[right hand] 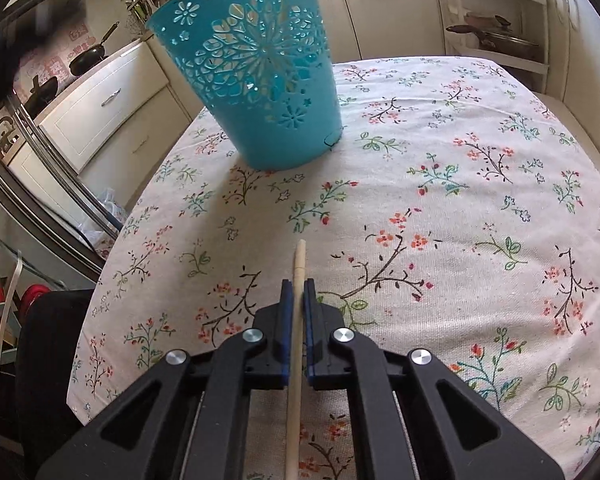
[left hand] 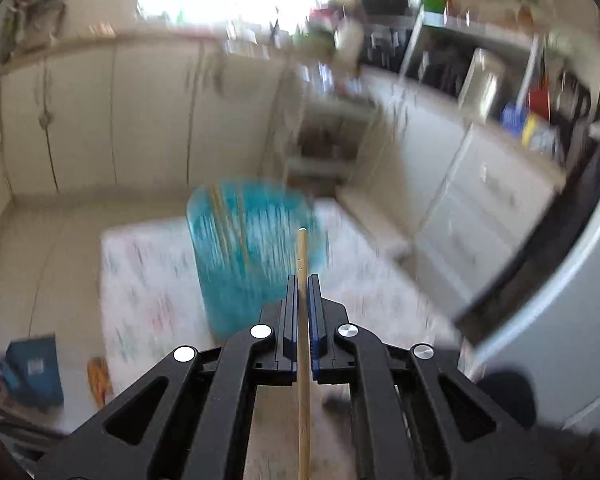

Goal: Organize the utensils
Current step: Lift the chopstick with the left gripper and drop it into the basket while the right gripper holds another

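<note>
A teal perforated basket (right hand: 256, 68) stands upright at the far left of the flowered tablecloth (right hand: 440, 200). My right gripper (right hand: 299, 282) is shut on a thin wooden stick (right hand: 298, 320), a chopstick by its look, held above the cloth short of the basket. In the blurred left wrist view my left gripper (left hand: 302, 278) is shut on a second wooden stick (left hand: 302, 320), high above the table. The basket (left hand: 252, 256) lies below and ahead of it, with a couple of wooden sticks (left hand: 224, 220) standing inside.
White kitchen cabinets (right hand: 112, 108) and a fridge (right hand: 28, 184) lie left of the table. A shelf rack (right hand: 500, 36) with pans stands behind it. A black chair back (right hand: 48, 344) is at the table's left front edge. A blue box (left hand: 36, 368) lies on the floor.
</note>
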